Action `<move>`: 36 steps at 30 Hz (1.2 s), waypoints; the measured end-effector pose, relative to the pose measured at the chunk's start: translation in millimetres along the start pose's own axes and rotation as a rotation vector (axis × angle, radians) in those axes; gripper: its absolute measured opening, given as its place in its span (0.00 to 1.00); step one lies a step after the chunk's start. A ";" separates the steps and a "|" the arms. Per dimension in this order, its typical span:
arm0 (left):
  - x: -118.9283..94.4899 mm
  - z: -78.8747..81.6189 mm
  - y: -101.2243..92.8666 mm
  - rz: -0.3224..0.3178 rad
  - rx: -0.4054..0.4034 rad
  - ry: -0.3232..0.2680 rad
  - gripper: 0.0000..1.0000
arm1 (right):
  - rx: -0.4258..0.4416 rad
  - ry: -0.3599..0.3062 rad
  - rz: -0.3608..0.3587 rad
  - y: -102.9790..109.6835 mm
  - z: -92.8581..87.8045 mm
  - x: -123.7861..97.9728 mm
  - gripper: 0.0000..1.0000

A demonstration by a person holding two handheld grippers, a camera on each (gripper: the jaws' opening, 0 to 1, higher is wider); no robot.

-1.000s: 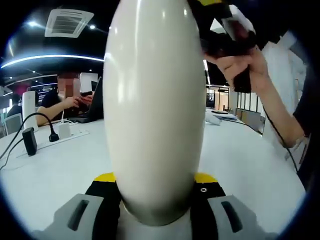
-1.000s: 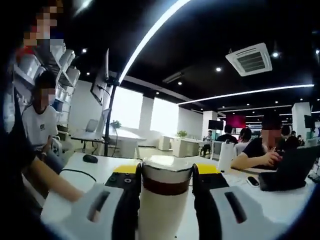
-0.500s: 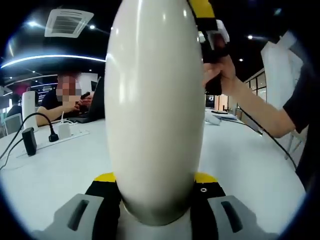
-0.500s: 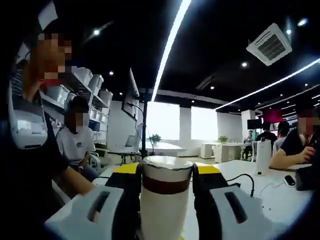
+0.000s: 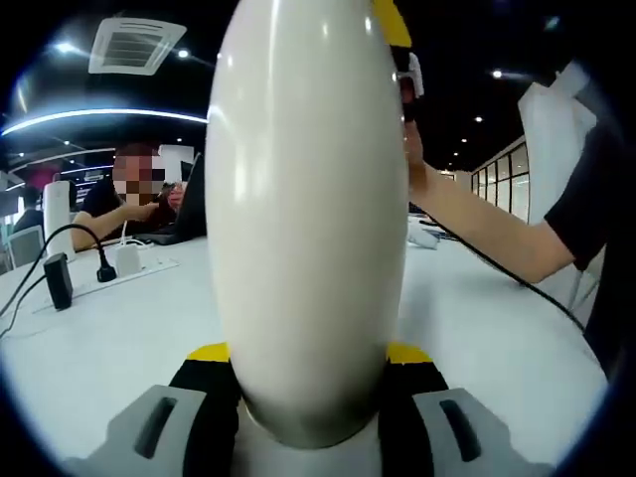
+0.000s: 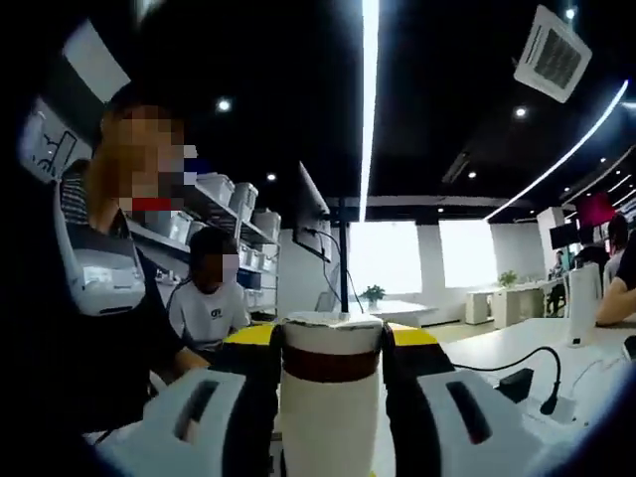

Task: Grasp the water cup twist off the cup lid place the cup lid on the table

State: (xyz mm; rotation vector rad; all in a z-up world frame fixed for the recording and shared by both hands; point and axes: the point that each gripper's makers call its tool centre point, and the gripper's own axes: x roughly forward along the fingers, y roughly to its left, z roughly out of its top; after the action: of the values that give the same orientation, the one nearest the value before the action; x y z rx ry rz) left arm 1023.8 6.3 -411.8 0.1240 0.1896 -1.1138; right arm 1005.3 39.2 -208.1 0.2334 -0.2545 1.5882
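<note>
The water cup [image 5: 308, 219] is a tall glossy white body standing upright on the white table [image 5: 109, 328]. My left gripper [image 5: 308, 370] is shut on its lower part, a yellow-tipped jaw on each side. In the right gripper view the cup's top end with its white lid [image 6: 331, 333] and a brown band [image 6: 331, 364] under it sits between the jaws of my right gripper [image 6: 331, 348], which is shut on it. In the left gripper view the right gripper [image 5: 397, 45] and the hand [image 5: 412, 164] holding it show past the cup's upper right edge.
A power strip [image 5: 129, 260] with a black adapter [image 5: 58, 280] and cables lies on the table at left. A person with a laptop [image 5: 189, 204] sits behind it. In the right gripper view a seated person [image 6: 209, 313], shelves with bins [image 6: 234, 199] and a monitor [image 6: 313, 214] stand beyond.
The right gripper's view has swung round to the left while staying shut on the lid. In the left gripper view the hand has slid behind the cup's upper edge. The cup stays put.
</note>
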 end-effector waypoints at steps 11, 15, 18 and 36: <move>0.7 -0.4 2.8 -0.001 0.000 0.000 0.55 | -0.085 0.066 -0.143 -2.3 21.4 1.2 0.57; 0.9 -0.4 3.0 -0.001 0.001 0.000 0.55 | -0.161 0.106 -0.290 0.6 37.1 -0.6 0.54; 1.0 -0.5 2.5 -0.001 0.000 0.000 0.55 | -0.177 0.141 -0.439 7.7 48.5 2.8 0.51; -0.5 0.8 -3.8 0.007 -0.001 0.002 0.55 | -0.432 0.202 -1.172 15.1 35.2 -14.9 0.48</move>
State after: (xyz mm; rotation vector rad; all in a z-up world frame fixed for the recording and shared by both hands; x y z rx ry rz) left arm 1020.3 5.0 -411.0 0.1251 0.1915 -1.1071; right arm 990.4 13.9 -179.4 -0.1199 -0.2276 0.3685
